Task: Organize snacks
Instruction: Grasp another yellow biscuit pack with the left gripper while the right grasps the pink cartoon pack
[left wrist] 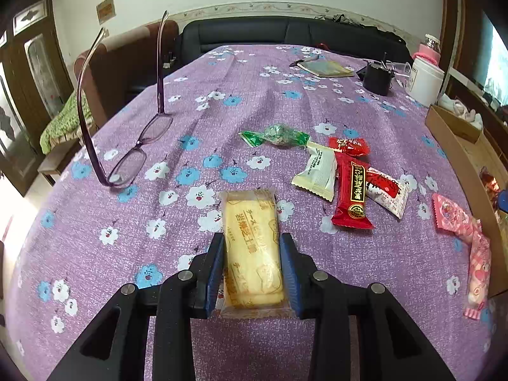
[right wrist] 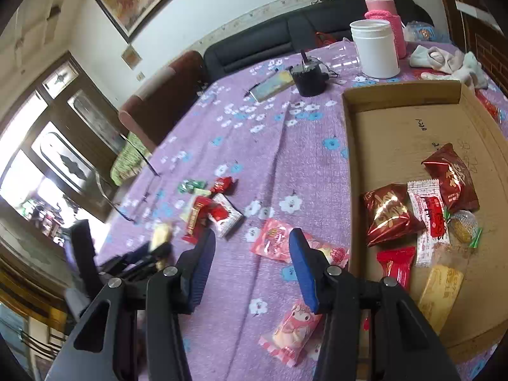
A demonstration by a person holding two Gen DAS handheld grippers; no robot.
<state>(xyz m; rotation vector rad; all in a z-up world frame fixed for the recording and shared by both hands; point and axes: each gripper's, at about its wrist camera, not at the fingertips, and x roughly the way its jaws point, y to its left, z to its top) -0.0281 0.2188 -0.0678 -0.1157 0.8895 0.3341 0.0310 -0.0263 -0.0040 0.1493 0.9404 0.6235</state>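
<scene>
My left gripper point(left wrist: 252, 238) is shut on a yellow cheese cracker packet point(left wrist: 250, 228), its blue pads pressing the packet's long sides just above the purple flowered cloth. The right wrist view shows that grip blurred at the left, the packet point(right wrist: 160, 238) between the jaws. Loose snacks lie to the right: a green candy point(left wrist: 276, 136), a white packet point(left wrist: 317, 171), a red bar point(left wrist: 352, 190) and pink packets point(left wrist: 454, 216). My right gripper point(right wrist: 251, 238) hangs open over the cloth, a pink packet point(right wrist: 273, 244) lying below it. A cardboard box point(right wrist: 397, 120) to its right holds several snacks.
Purple glasses point(left wrist: 133, 158) stand on the cloth at the left. At the far end are a notebook point(left wrist: 327, 68), a black cup point(right wrist: 308, 77), a white jar point(right wrist: 376, 49) and a pink-sleeved bottle point(right wrist: 385, 16). A dark sofa runs behind the table.
</scene>
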